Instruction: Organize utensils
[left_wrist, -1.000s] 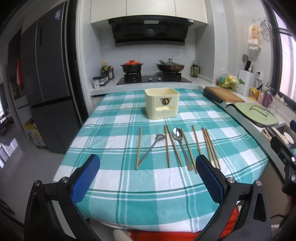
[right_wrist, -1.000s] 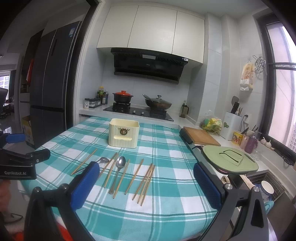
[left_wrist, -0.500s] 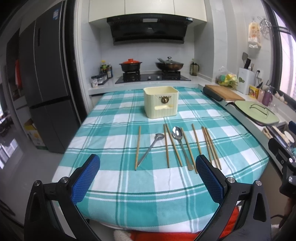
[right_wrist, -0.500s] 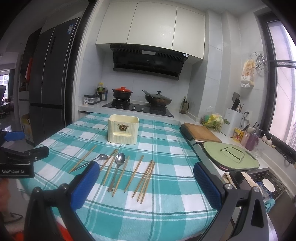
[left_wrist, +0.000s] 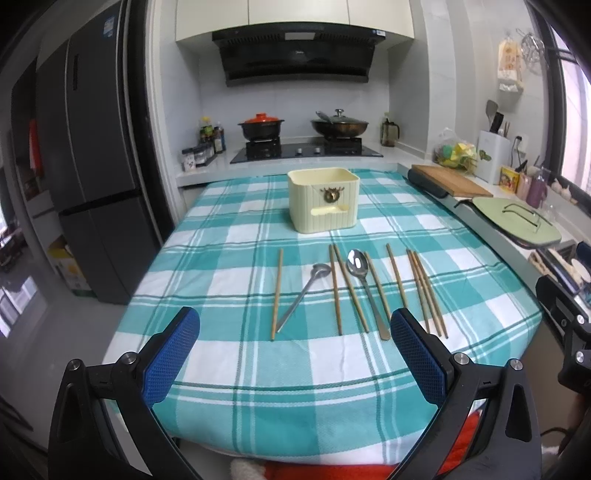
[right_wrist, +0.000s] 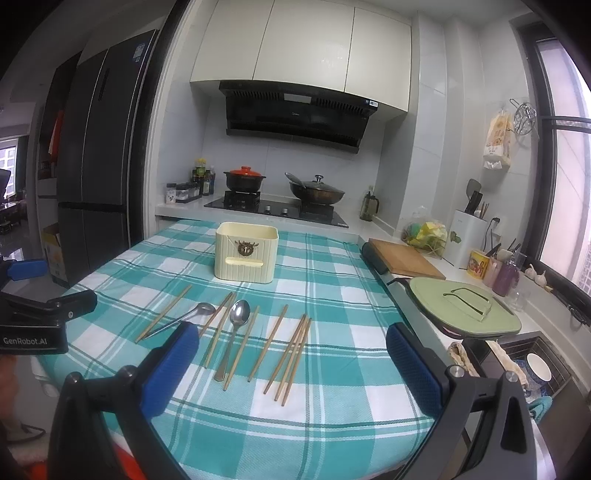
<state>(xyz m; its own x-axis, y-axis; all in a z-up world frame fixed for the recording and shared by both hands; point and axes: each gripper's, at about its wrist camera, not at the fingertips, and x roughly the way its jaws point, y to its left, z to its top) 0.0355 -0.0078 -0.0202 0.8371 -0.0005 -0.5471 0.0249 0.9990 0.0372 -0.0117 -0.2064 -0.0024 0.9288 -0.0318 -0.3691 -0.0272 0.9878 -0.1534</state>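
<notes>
**Wooden chopsticks and steel spoons laid out, nothing yet gripped**

Wooden chopsticks (left_wrist: 395, 275) and two steel spoons are seen lying flat on the teal-and-white checked tablecloth (left_wrist: 229, 236), ahead of both pairs of jaws. No utensil is held. The left gripper (left_wrist: 293, 356) is held low over the near edge of the table with its blue pads spread wide and nothing between them; the right gripper (right_wrist: 291, 363) is likewise spread and empty, hovering above the cloth.

The task is judged to be at its very start: an approach is under way and no piece has been collected. The cream holder (left_wrist: 323, 199) stands upright beyond the row of utensils, well past the jaws of either gripper, and appears empty, though its inside is only partly shown.

A first pick is called for next. A thin, flat piece must be straddled by the pads and pinched close to the cloth, which may bunch.

The larger spoon (left_wrist: 364, 286) lies bowl-up, roughly midway ahead of the left jaws, its handle pointing back toward them. The smaller spoon (left_wrist: 303, 295) lies slanted just to its left. The chopsticks are slender and pale brown; three lie nearly touching ahead of the right gripper's jaws (right_wrist: 291, 354), and one lies apart at far left (left_wrist: 277, 293).
</notes>
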